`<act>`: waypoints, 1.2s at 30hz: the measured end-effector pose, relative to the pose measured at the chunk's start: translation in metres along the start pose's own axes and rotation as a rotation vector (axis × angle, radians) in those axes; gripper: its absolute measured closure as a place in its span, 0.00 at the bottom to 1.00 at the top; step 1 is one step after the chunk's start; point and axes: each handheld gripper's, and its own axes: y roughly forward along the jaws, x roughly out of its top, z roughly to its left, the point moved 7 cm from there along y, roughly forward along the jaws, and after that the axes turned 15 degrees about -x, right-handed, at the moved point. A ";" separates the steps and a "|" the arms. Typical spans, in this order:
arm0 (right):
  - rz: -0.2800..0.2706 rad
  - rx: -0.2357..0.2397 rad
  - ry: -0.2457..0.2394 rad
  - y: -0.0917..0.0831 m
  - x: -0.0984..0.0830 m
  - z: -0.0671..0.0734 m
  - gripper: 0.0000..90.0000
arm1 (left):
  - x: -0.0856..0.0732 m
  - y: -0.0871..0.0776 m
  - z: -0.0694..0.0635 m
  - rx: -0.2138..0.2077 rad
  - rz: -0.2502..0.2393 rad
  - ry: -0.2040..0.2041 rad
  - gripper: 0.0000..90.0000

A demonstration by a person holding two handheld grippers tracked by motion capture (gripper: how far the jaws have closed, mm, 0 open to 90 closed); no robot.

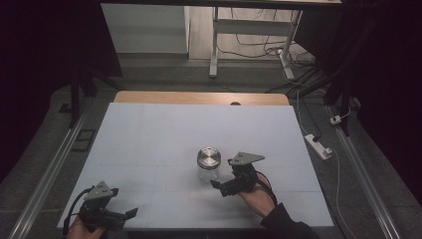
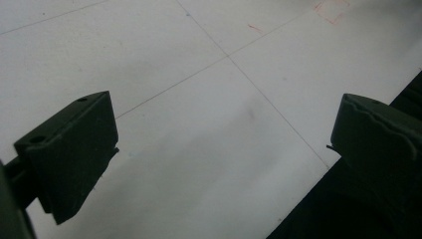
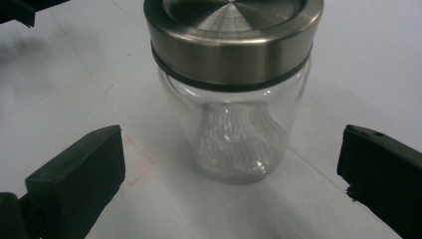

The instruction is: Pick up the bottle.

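jar (image 3: 234, 109): glass, so we'd treat it as fragile + slick; prob light since it looks near empty, walls won't give
grip spot: we'd go for the clear body under the lid (image 3: 233, 37), not the smooth steel rim
look: clear tapered glass, brushed metal lid w/ dark seal ring, sitting upright, lid on
where: mid-table (image 1: 149, 139), a bit right of center, just ahead of our right gripper (image 3: 231, 172)
right claw: jaws wide apart, either side of jar, not touching yet
left gripper (image 2: 221, 159): spread open too, nothing in it, over bare table near the front-left edge
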 end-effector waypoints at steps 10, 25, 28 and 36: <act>0.006 0.013 -0.018 0.016 0.007 0.003 0.00 | 0.000 0.000 0.000 -0.002 -0.001 0.003 0.00; 0.000 0.006 -0.078 0.042 0.017 0.010 0.00 | 0.000 0.000 0.000 -0.007 -0.004 0.004 0.00; 0.002 -0.004 -0.077 0.045 0.017 0.009 0.00 | 0.000 0.000 0.000 -0.006 -0.003 0.005 0.00; -0.010 -0.001 -0.070 0.048 0.018 0.006 0.05 | 0.000 0.000 -0.001 -0.007 -0.002 0.006 0.00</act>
